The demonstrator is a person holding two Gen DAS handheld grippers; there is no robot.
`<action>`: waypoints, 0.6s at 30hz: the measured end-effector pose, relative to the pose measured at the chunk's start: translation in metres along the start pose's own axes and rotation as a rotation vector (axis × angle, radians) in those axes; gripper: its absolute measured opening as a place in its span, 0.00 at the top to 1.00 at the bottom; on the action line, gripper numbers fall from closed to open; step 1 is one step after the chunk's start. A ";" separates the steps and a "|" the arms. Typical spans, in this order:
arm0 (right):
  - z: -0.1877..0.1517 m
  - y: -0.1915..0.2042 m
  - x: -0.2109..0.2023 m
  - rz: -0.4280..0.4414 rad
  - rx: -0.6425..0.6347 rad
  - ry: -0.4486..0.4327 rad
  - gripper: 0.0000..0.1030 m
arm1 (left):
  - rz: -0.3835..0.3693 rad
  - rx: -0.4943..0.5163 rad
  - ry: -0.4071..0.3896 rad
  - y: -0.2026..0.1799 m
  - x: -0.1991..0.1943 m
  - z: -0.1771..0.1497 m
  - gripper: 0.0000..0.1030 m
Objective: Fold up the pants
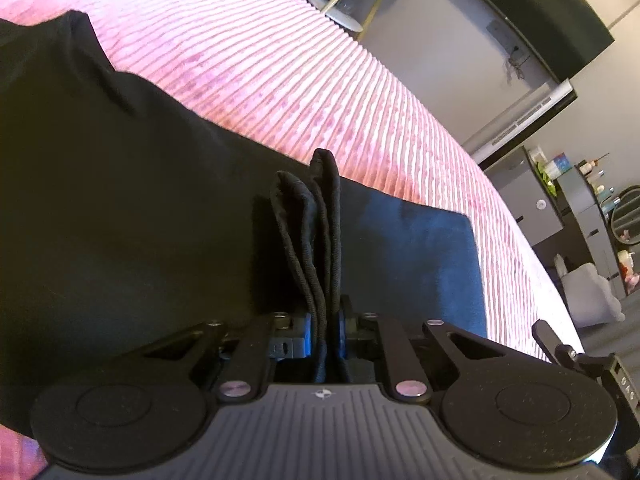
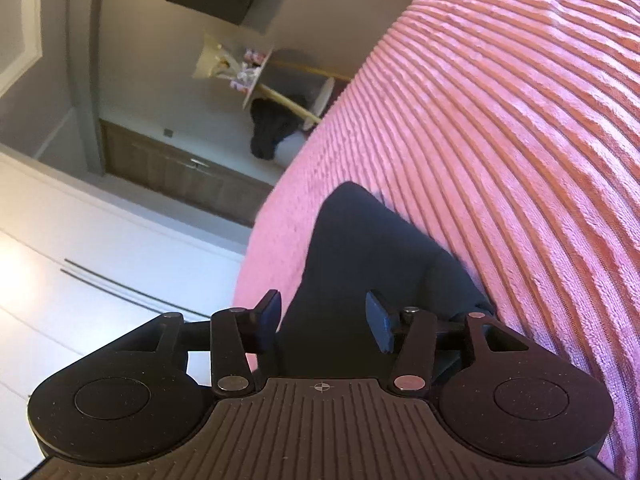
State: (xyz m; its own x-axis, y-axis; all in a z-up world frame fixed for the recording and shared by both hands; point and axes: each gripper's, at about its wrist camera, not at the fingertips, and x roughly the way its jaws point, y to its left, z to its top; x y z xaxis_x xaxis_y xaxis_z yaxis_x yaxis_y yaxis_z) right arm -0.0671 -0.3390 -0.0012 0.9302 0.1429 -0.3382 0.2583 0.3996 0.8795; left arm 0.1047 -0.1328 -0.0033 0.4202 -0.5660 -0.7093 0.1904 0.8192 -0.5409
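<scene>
- On the bed (image 1: pixel 320 80), whose pink ribbed cover serves as landmark throughout, the dark pants (image 1: pixel 120 200) lie spread, filling the near side of the left wrist view.
- Left tongs (image 1: pixel 325 332): clenched on a bunched edge of the pants, several layers of fabric standing upright between the pads. Gathering the layers in one pinch probably lets the whole edge be carried over together for a fold.
- Beyond this grip, a flat squared portion of the pants rests on the bed with its corner toward the bed's far edge, suggesting a fold already partly formed.
- Right tongs (image 2: pixel 324 322): released, the fingers (image 2: pixel 268 320) standing apart on either side of a strip of the pants (image 2: pixel 360 260) without pinching it. Whether they touch the cloth cannot be told.
- Pose, left: held low over the bed, looking along the fabric toward the bed's far edge.
- Pose, right: rolled strongly sideways, so the bed rises along one side of its view; the fingers straddle the cloth near the bed's edge, a position that seems suited to taking a second grip.
</scene>
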 end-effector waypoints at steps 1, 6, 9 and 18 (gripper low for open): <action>-0.002 0.002 0.001 0.001 -0.008 -0.001 0.47 | -0.002 -0.001 -0.005 0.000 0.000 0.002 0.89; -0.004 0.008 0.000 0.005 -0.033 -0.009 0.45 | -0.004 0.007 -0.023 0.002 -0.013 0.007 0.89; -0.004 0.009 -0.001 0.003 -0.029 -0.011 0.44 | -0.012 0.023 -0.041 0.004 -0.025 0.011 0.89; -0.006 0.023 0.004 -0.017 -0.108 0.046 0.44 | 0.218 0.136 -0.203 0.063 -0.086 0.020 0.89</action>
State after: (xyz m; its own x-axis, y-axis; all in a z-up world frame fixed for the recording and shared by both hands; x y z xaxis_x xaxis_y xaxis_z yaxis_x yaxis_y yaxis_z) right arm -0.0587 -0.3237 0.0160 0.9125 0.1755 -0.3696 0.2417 0.4974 0.8331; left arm 0.0980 -0.0302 0.0326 0.6297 -0.3573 -0.6898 0.1876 0.9316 -0.3113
